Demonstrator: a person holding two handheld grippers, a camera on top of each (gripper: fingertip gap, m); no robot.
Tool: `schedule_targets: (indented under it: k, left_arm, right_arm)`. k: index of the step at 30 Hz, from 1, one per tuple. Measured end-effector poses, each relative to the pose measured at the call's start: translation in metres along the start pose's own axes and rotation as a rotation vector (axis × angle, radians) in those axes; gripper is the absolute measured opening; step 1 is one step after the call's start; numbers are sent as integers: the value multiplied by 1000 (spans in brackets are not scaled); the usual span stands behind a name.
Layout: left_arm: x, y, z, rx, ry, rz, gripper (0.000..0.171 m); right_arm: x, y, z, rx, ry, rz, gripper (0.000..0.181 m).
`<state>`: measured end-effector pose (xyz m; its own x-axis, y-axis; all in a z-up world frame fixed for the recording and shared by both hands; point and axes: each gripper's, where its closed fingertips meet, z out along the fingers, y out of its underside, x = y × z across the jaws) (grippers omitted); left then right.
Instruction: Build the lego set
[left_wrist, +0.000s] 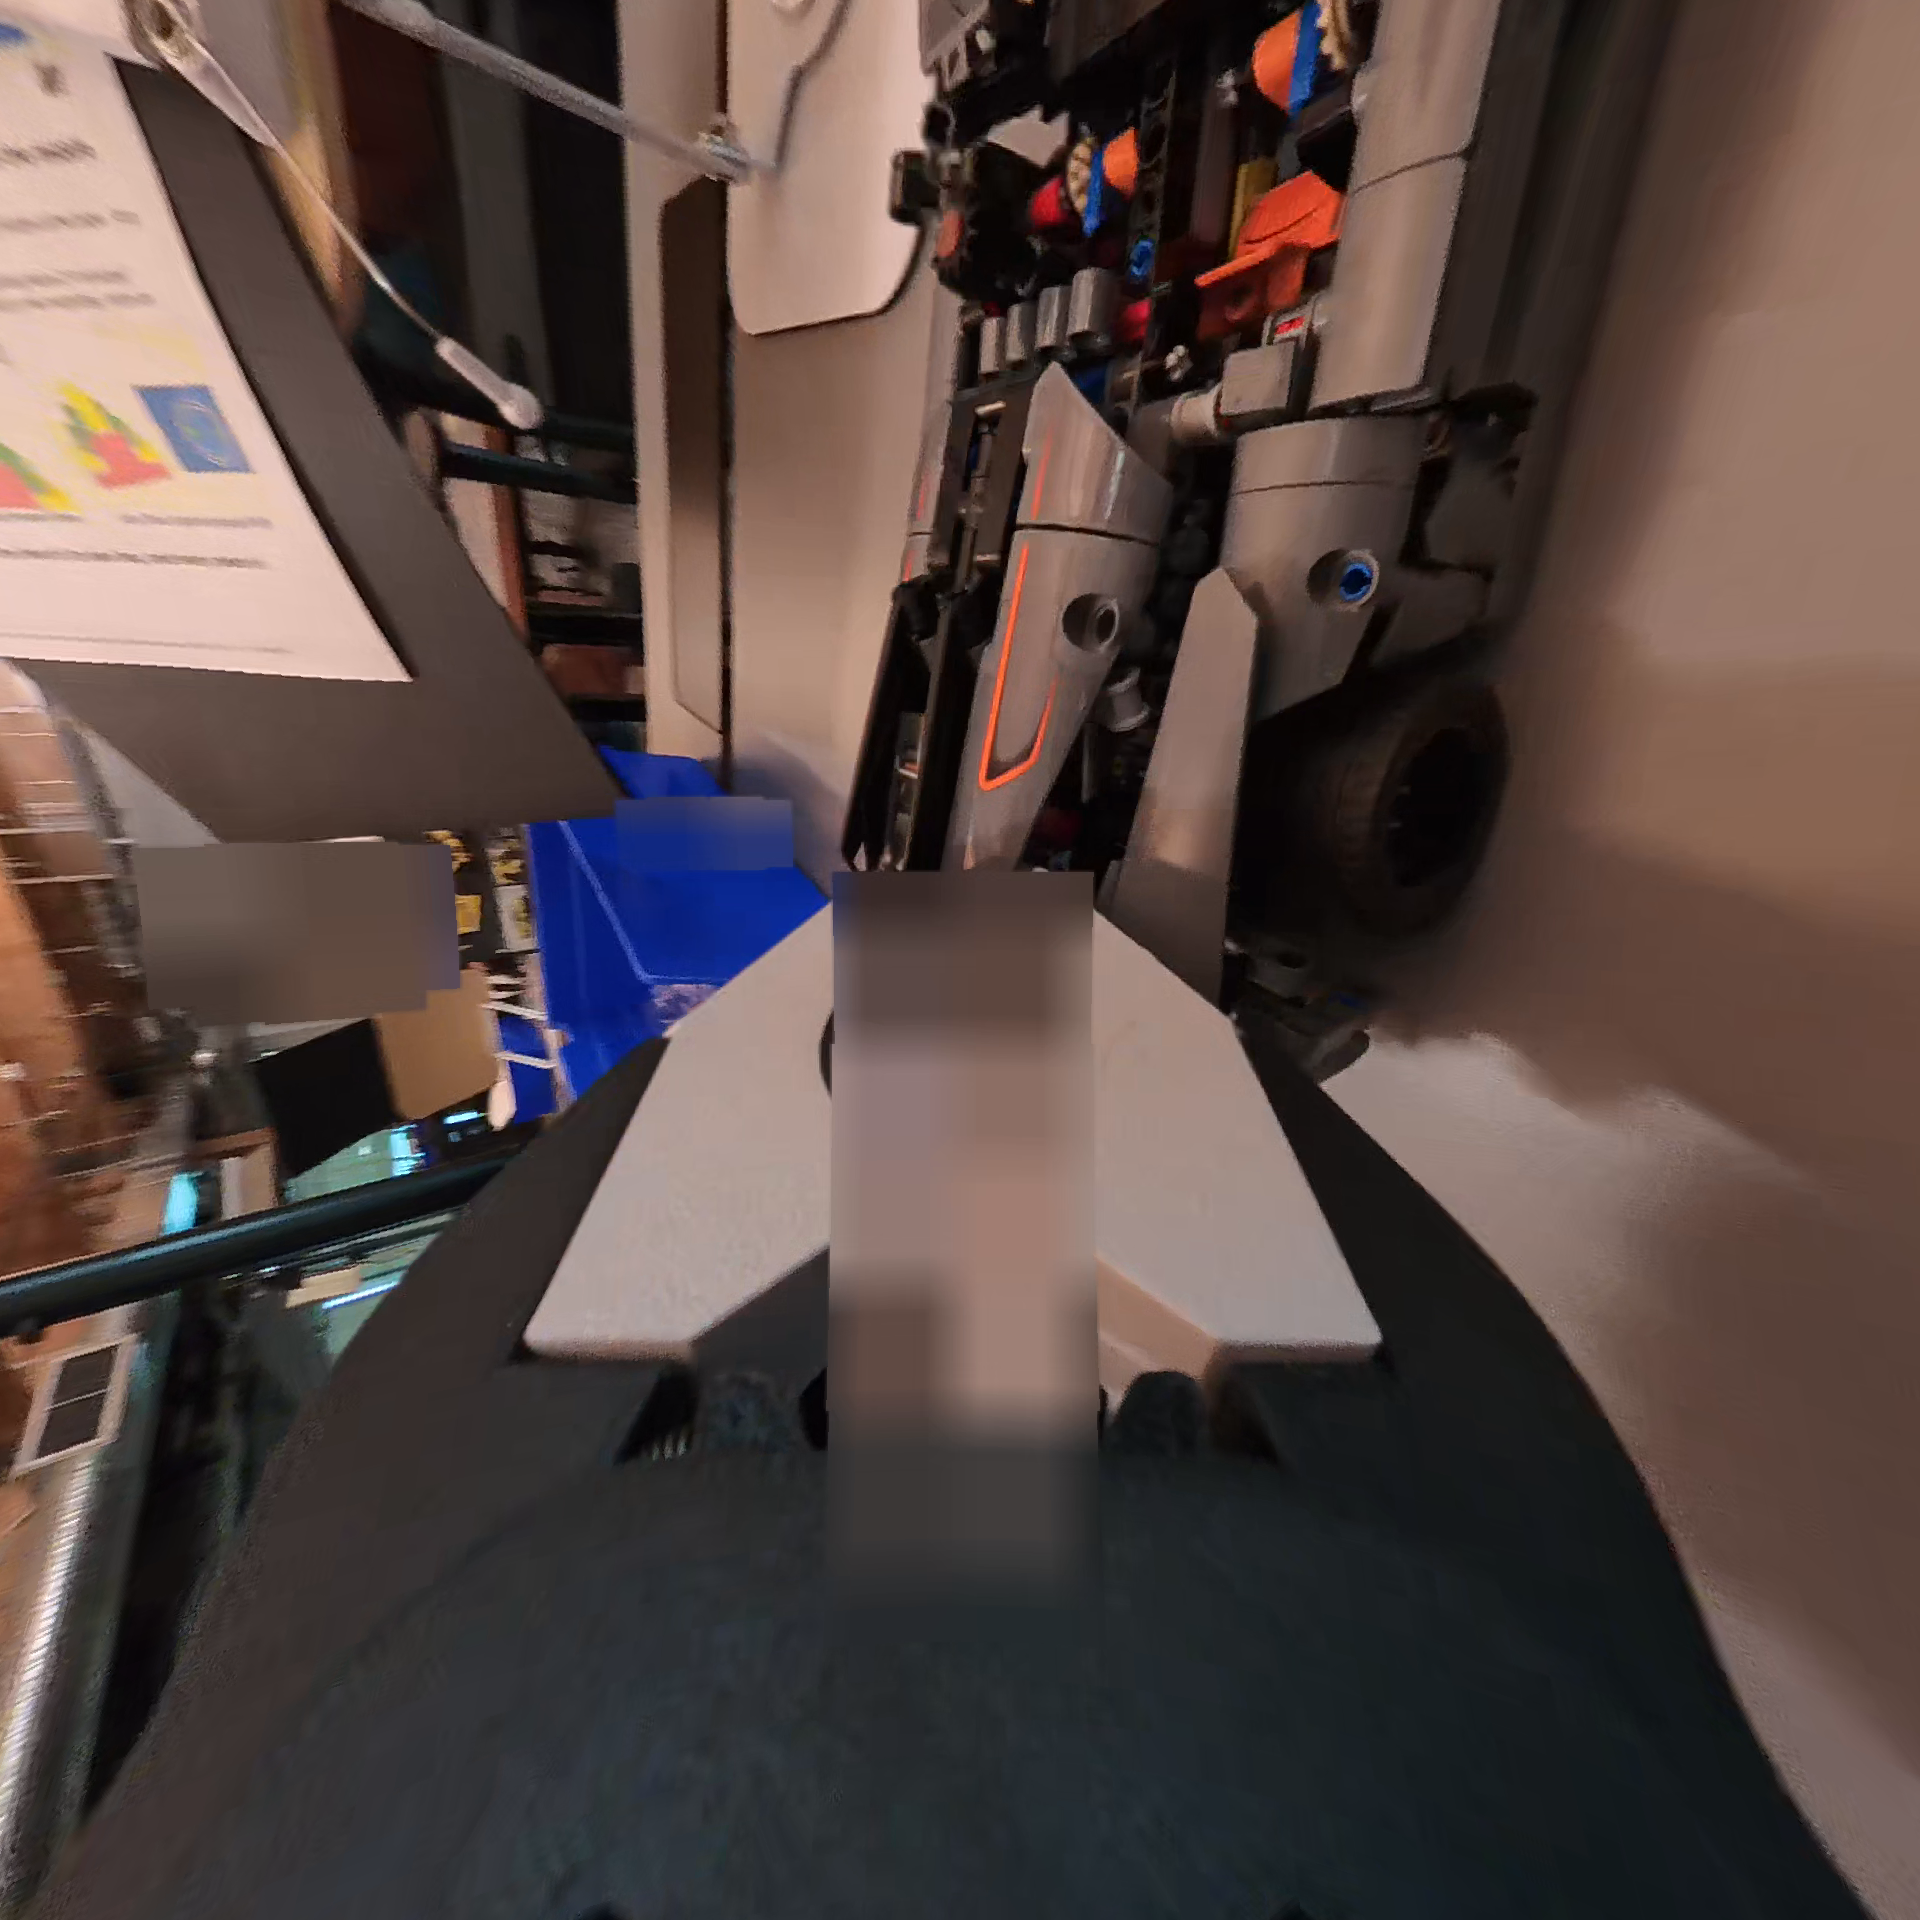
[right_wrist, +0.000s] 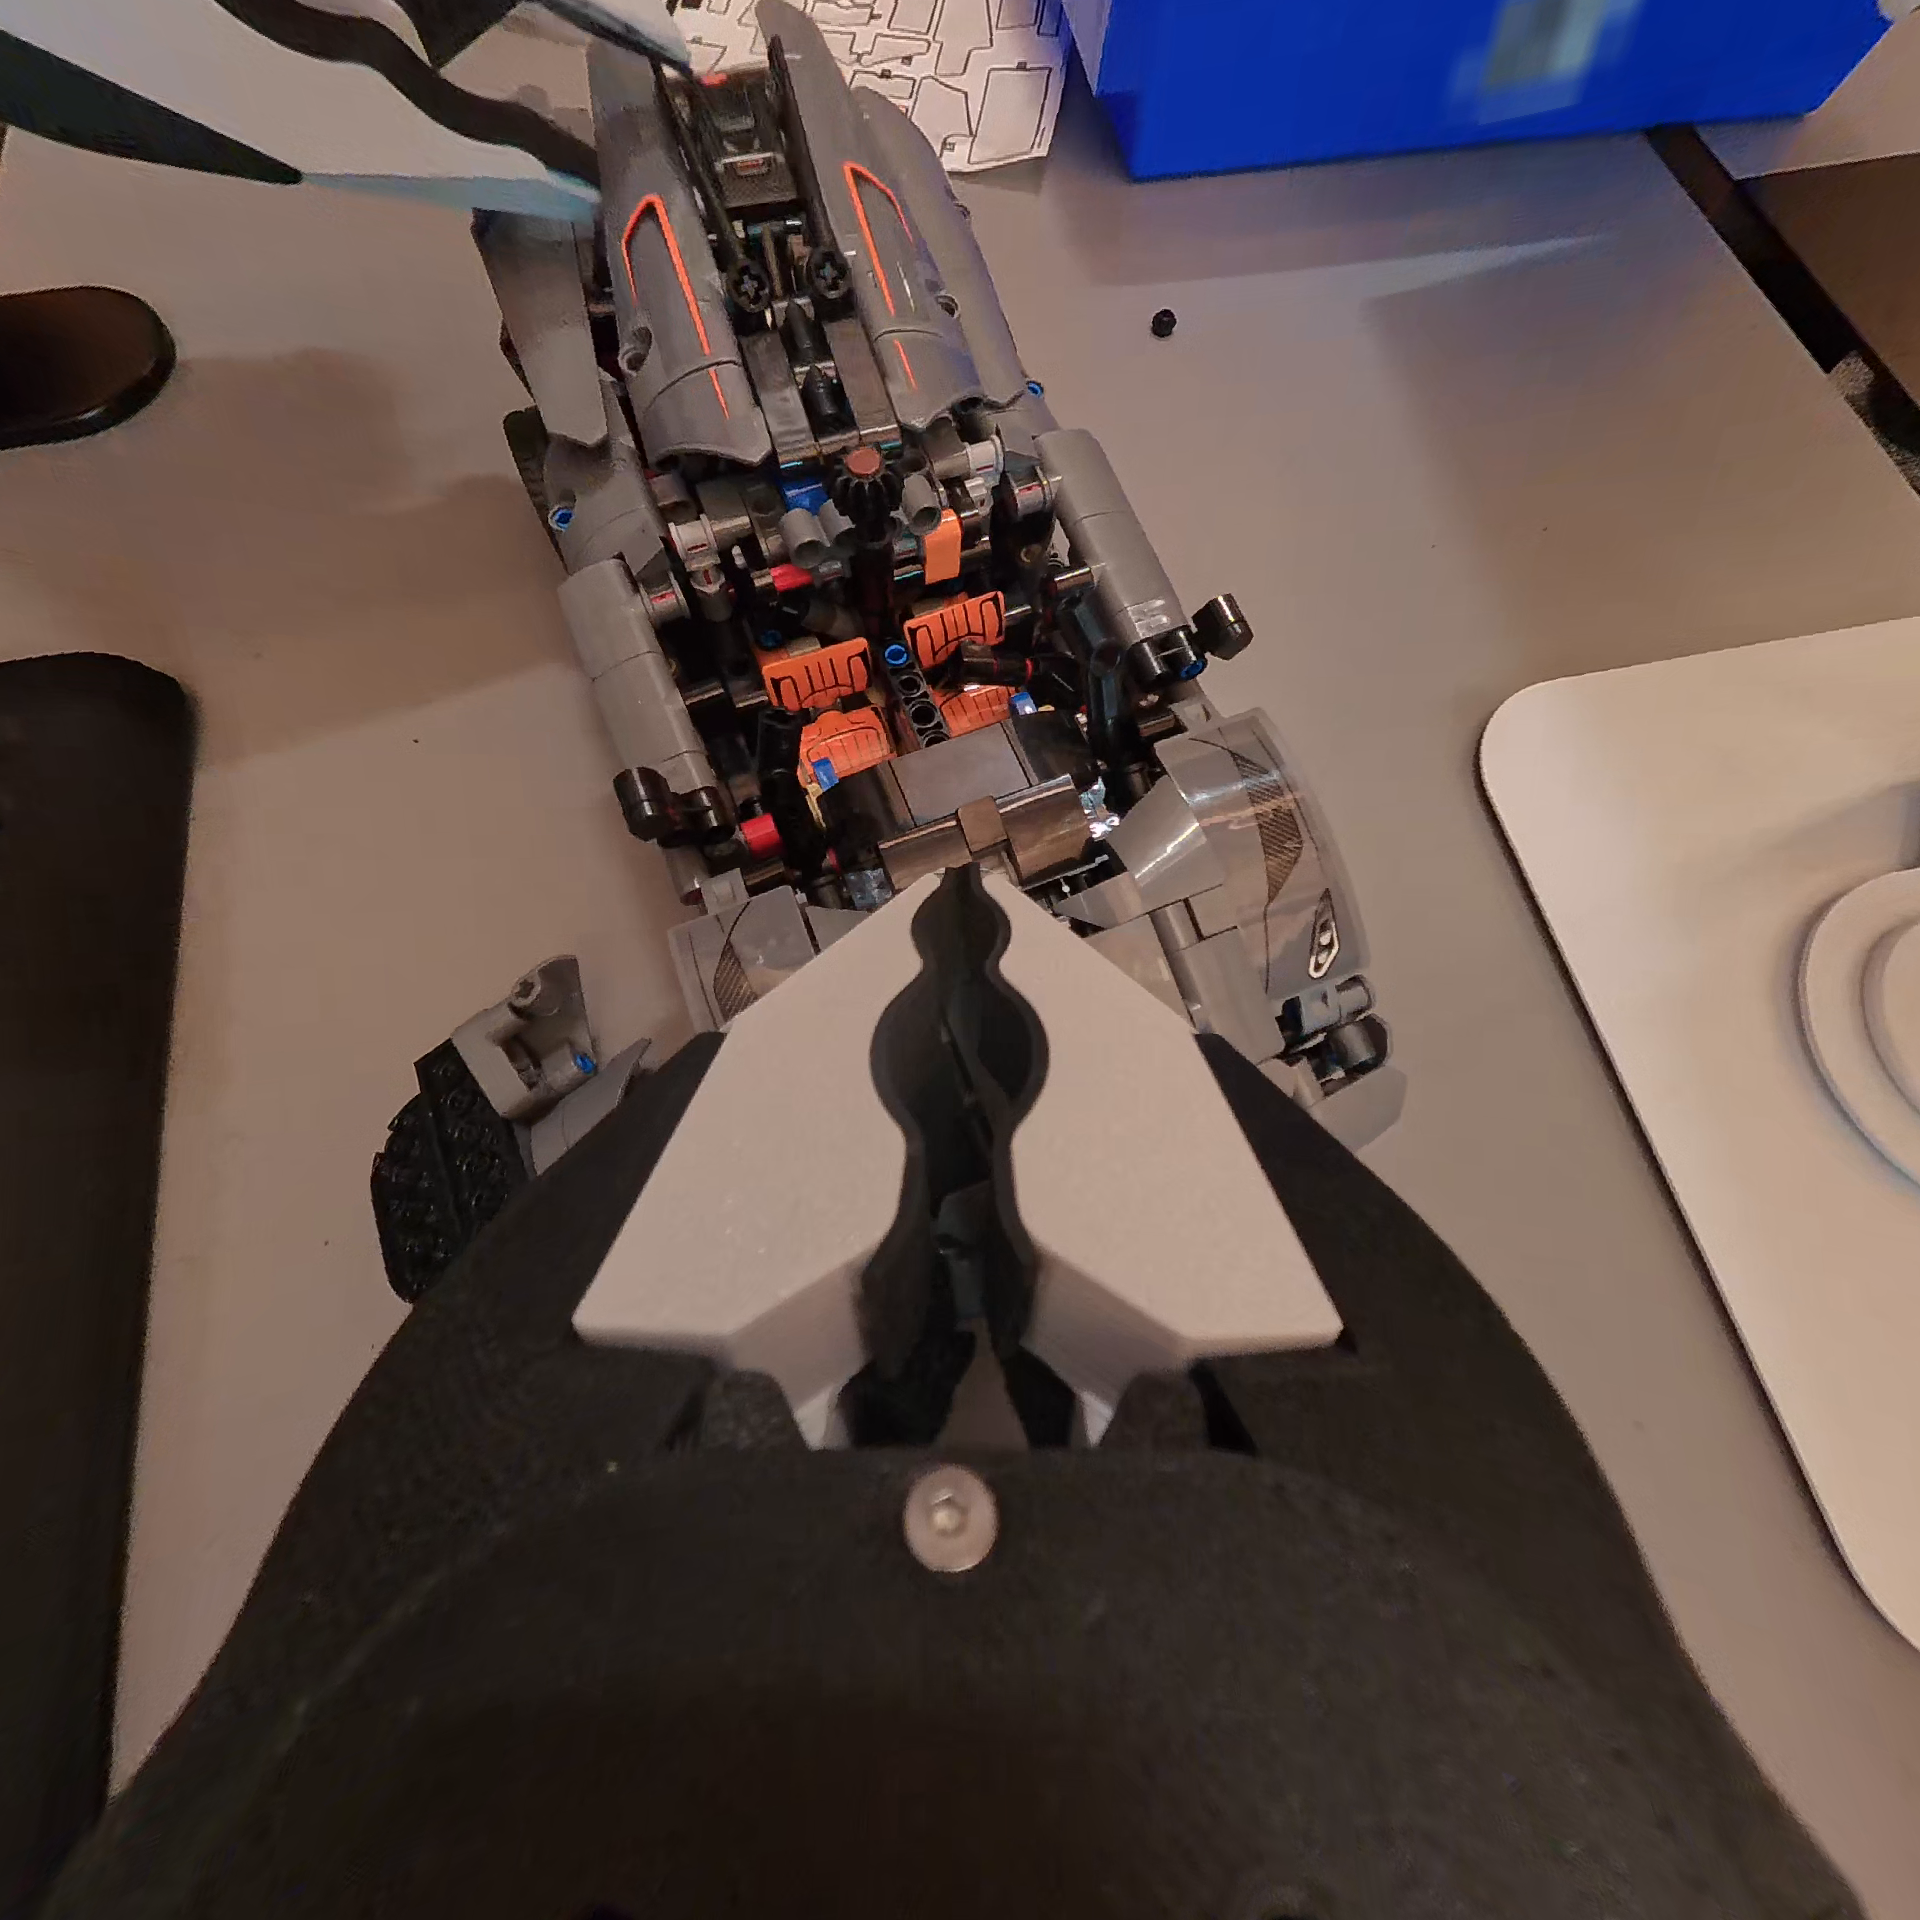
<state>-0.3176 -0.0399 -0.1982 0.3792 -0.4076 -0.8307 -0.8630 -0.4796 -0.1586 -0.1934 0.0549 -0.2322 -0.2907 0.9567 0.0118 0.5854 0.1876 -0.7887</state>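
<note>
Grey desk (right_wrist: 1351, 499) carries a mostly built lego car (right_wrist: 831, 582), body panels on but cabin uncovered and a wheel-arch piece (right_wrist: 488, 1091) loose beside it; right tongs (right_wrist: 961, 883) are closed at its near end, left tongs (left_wrist: 961, 914) blurred, state unclear.

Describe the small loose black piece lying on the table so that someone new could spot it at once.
Find the grey table with the long grey-and-orange lego car. Right of the car's far half lies the small black piece, alone on bare tabletop, touching nothing.
</note>
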Motion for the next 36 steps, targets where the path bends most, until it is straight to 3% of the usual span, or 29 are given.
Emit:
schedule_targets:
  k: [5, 10, 18, 21, 25, 27, 30, 33, 36]
  left_arm:
    - [-12, -7, -4, -14, -81, 44, 16]
    - [-36, -35, -14, 45, -201, 110, 14]
    - [-45, -46, -7, 43, -160, 105, 16]
    - [-33, -31, -10, 72, -43, -54, 22]
    - [-20, -16, -12, 91, 69, -397, 29]
    - [-21, -10, -13, 93, 94, -578, 47]
    - [-29, 0, -19, 142, 101, -771, 52]
    - [-15, -4, -14, 202, 307, -1048, 62]
    - [-9, -36, -17, 364, 555, -1254, 59]
  right_arm:
    - [1, 0, -1, -2, 1, -1, 0]
    - [1, 0, 0, 1, -3, 1, 0]
    - [5, 3, -4, -1, 4, 9, 0]
    - [4, 2, -3, -3, 8, 3, 0]
    - [4, 1, -1, -3, 10, 1, 0]
    - [4, 1, -1, -5, 11, 0, 0]
    - [4, 1, -1, -4, 9, 3, 0]
    - [4, 1, -1, -5, 10, 1, 0]
    - [4, 1, -1, 0, 9, 5, 0]
